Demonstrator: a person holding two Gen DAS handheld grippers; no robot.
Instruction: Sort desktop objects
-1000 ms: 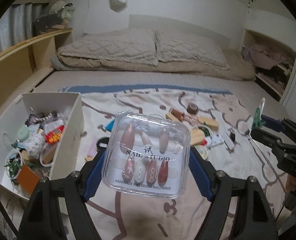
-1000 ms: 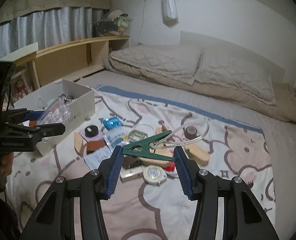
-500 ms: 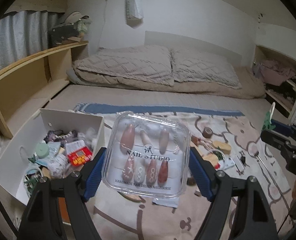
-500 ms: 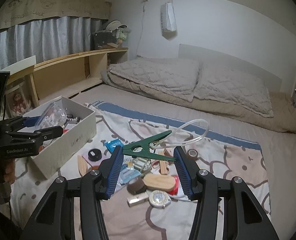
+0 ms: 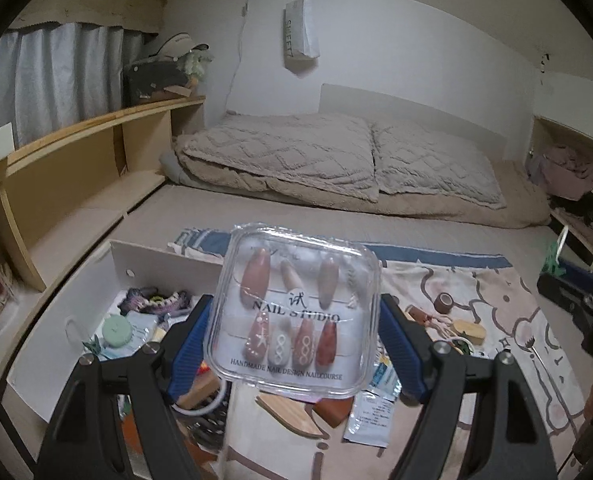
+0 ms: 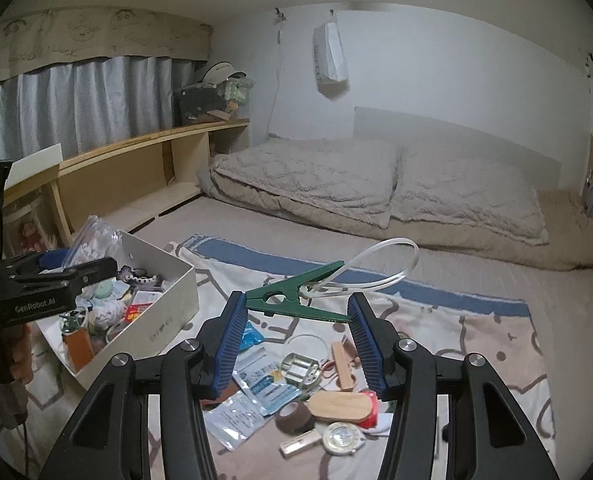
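My left gripper [image 5: 292,344] is shut on a clear plastic case of press-on nails [image 5: 296,308], lifted above the near corner of the white sorting box [image 5: 152,260]. The same case [image 6: 90,238] and left gripper [image 6: 62,270] show at the left of the right wrist view, over the box [image 6: 164,312]. My right gripper [image 6: 298,328] is shut on a green clothes peg [image 6: 292,300] with a clear plastic loop [image 6: 380,264] hanging from it, held in the air above the loose items. The right gripper [image 5: 576,292] appears at the right edge of the left wrist view.
The box holds several small items, such as a mint round tin [image 5: 116,330] and a red packet [image 6: 136,312]. Loose on the patterned blanket [image 6: 496,344] lie sachets [image 6: 268,380], a wooden piece [image 6: 340,404], a tape roll [image 6: 294,416] and a round tin [image 6: 342,436]. Pillows and shelves lie beyond.
Both grippers have risen with their loads and now look more level, so more of the room shows. The left gripper's case has shifted left toward the box.
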